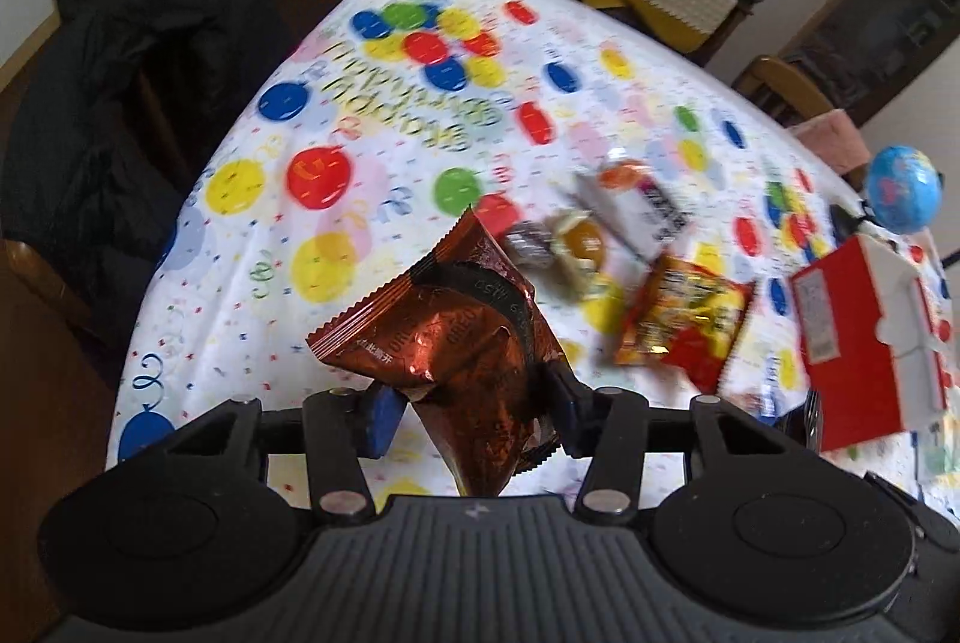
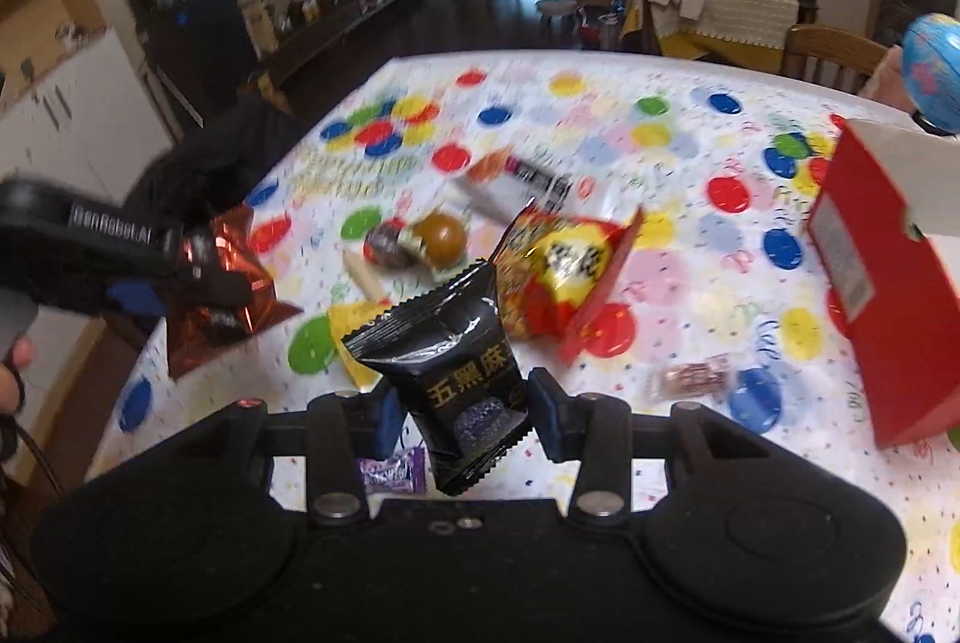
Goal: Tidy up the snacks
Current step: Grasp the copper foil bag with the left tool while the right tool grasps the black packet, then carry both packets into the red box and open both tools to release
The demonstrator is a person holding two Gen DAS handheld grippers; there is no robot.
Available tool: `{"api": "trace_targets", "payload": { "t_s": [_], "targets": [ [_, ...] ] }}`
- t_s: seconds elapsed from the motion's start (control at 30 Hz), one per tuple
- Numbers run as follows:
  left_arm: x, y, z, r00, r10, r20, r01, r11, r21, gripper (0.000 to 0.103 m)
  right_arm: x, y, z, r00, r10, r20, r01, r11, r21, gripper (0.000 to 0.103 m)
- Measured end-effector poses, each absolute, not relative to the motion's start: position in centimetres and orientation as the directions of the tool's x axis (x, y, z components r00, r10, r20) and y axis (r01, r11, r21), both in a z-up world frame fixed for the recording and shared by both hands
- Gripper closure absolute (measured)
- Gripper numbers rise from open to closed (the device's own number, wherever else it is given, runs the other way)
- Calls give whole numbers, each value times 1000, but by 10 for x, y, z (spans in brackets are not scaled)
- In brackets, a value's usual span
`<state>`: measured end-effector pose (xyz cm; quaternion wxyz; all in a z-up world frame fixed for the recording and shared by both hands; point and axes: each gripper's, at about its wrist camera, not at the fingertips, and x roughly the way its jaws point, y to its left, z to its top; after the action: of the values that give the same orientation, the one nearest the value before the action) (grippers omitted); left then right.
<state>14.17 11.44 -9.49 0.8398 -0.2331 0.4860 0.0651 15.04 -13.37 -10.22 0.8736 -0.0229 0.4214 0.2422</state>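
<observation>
- The left gripper (image 1: 474, 403) has its fingers pinching a copper-brown snack packet (image 1: 456, 337), held clear above the counter (image 1: 240, 283).
- The right gripper (image 2: 462, 412) pinches a black snack packet (image 2: 456, 373), also off the counter.
- The likely goal is the red box (image 2: 882, 283) at the right edge; carry one packet in at a time so the grippers don't collide.
- Keep both grips firm: the crinkly foil could slip.
- Pass above the loose orange-yellow bag (image 2: 558, 277).
</observation>
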Motion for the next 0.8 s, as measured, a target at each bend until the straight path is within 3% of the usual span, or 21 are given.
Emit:
{"api": "trace_targets", "payload": {
  "t_s": [0.4, 0.8],
  "targets": [
    [143, 37, -34, 594, -201, -779, -138, 928, -345, 54, 143, -200, -47, 638, 406, -655, -374, 906, 198, 62],
    [185, -65, -7, 598, -275, -753, 48, 950, -308, 54, 165, -270, -35, 690, 334, -642, -280, 941, 189, 61]
  ]
}}
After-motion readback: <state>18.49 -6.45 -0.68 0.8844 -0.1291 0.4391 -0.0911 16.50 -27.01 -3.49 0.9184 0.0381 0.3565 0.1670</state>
